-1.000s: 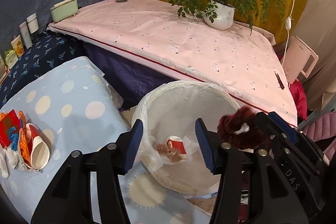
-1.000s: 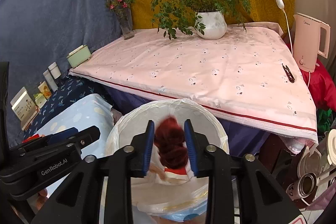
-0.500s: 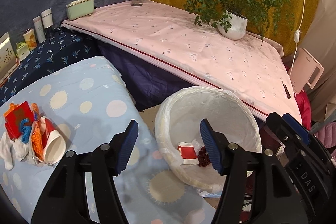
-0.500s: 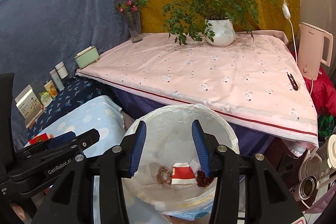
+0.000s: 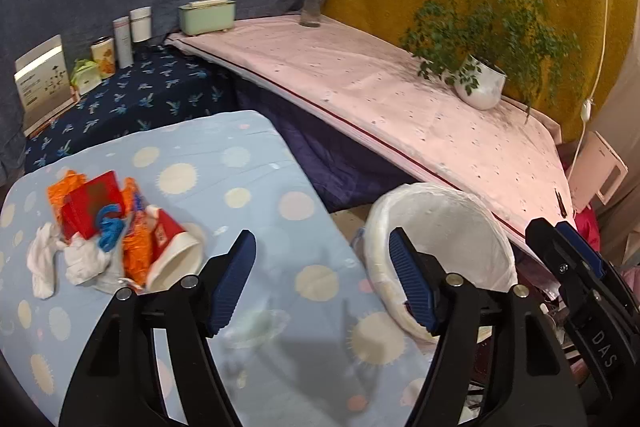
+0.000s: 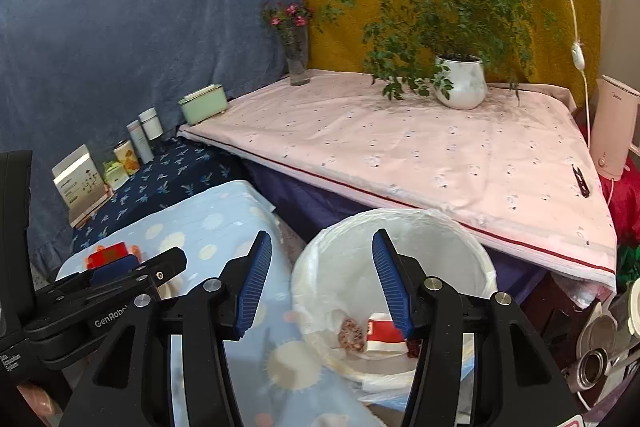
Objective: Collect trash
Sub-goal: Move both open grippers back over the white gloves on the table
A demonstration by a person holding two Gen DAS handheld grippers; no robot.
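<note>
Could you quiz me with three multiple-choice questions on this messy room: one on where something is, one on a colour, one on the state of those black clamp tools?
1. Where does the remaining pile of trash lie?
A. on the pink cloth
B. on the light blue dotted cloth
C. on the floor

2. What colour is the liner of the bin?
A. black
B. green
C. white

3. How do the jaws of the right gripper stand?
A. open and empty
B. shut on a cup
C. shut on a cloth

Answers:
1 B, wrappers, tissues and a paper cup sit there.
2 C, a white bag lines the rim.
3 A, the bin shows through the gap.
</note>
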